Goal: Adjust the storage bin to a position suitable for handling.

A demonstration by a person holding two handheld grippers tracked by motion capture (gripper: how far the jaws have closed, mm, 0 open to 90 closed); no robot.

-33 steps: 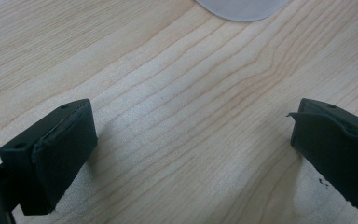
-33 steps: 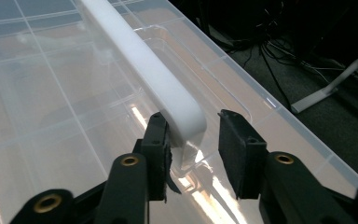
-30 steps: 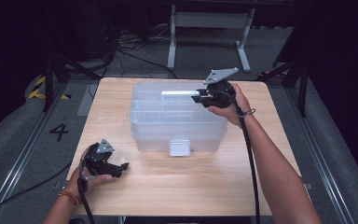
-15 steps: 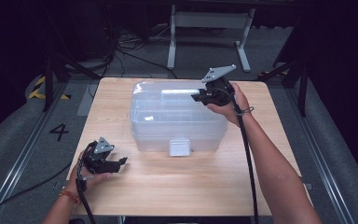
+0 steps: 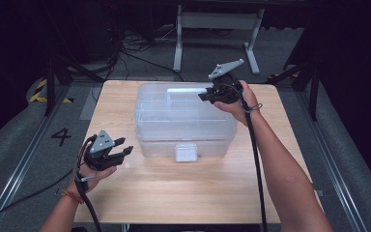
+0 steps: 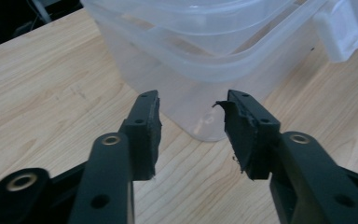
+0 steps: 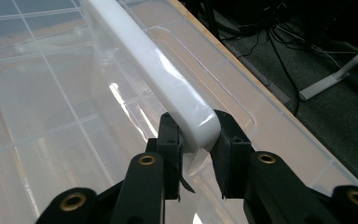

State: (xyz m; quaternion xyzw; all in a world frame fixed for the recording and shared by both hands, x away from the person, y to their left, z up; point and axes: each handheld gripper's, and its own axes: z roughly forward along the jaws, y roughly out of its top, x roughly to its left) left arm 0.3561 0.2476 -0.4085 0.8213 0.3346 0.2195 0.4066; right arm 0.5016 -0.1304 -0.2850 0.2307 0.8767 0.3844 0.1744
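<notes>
A clear plastic storage box (image 5: 183,121) with a lid stands in the middle of the wooden table (image 5: 183,193). A white latch (image 5: 186,152) sits on its front wall. My right gripper (image 5: 204,96) is at the box's far right and is shut on the white handle (image 7: 144,65) above the lid (image 7: 51,116), its pads (image 7: 170,140) pressing the handle's end. My left gripper (image 5: 125,152) hovers off the box's front left corner (image 6: 205,46). Its jaws have just been closing, with a gap left and nothing between them.
The table's near half is bare wood. A metal stand (image 5: 217,21) and cables (image 5: 140,58) lie on the floor beyond the far edge. A floor marking "4" (image 5: 60,137) is to the left of the table.
My left gripper has risen a little and its jaws have narrowed. My right gripper has stayed on the handle. The box has barely shifted.
</notes>
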